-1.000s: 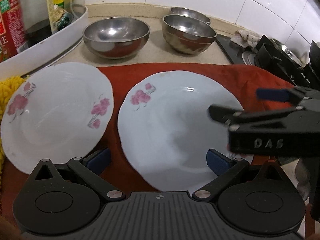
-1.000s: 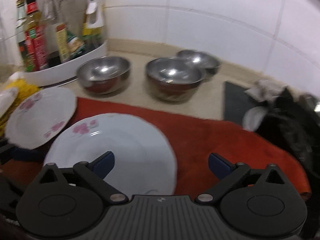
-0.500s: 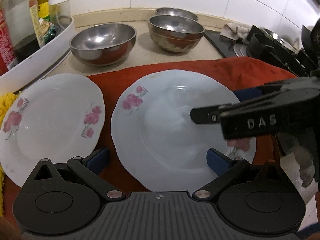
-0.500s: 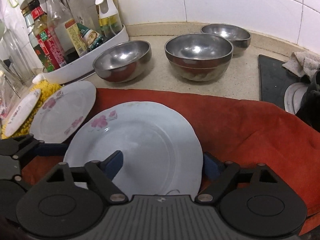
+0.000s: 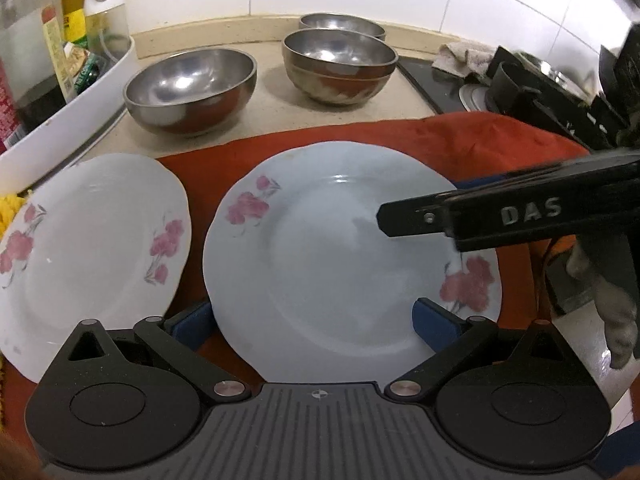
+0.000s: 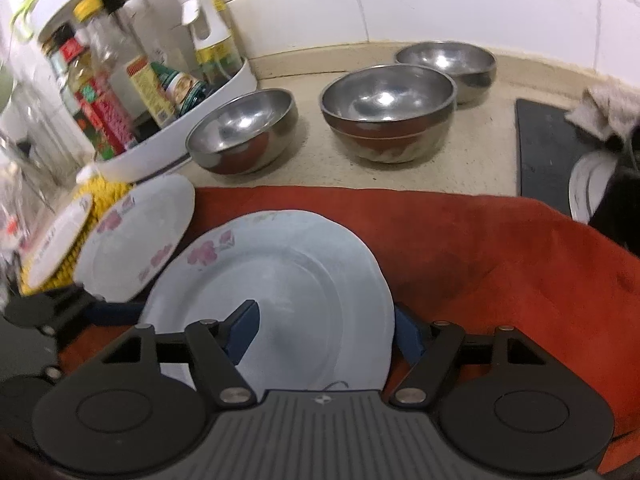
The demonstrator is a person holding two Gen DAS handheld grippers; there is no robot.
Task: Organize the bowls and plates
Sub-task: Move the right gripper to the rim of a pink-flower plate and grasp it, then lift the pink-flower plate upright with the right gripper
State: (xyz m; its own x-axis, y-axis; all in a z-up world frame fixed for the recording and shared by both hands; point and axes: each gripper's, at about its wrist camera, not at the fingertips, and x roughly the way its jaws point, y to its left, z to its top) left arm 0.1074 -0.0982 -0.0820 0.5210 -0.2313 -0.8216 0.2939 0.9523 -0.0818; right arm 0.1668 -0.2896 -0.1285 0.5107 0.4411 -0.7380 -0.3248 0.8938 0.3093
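A light blue floral plate (image 5: 320, 256) (image 6: 288, 280) lies on a red cloth (image 5: 460, 140) (image 6: 500, 248). A white floral plate (image 5: 88, 240) (image 6: 136, 232) lies to its left. My right gripper (image 6: 326, 332) straddles the blue plate's right rim, one pad over the plate and one outside the edge, jaws partly closed and not clamped. It shows in the left wrist view as a black arm (image 5: 500, 216). My left gripper (image 5: 314, 320) is open at the blue plate's near edge. Three steel bowl groups (image 5: 192, 84) (image 5: 340, 64) (image 5: 342, 26) stand behind.
A white turntable rack (image 6: 180, 120) with sauce bottles (image 6: 104, 108) stands at the back left. A yellow cloth (image 6: 96, 196) and a small white dish (image 6: 52, 244) lie left. A black stove (image 6: 548, 148) and a rag (image 6: 608, 108) are on the right.
My right gripper has moved in over the blue plate's right rim and its jaws have narrowed around the edge. My left gripper has shifted slightly closer to the plate.
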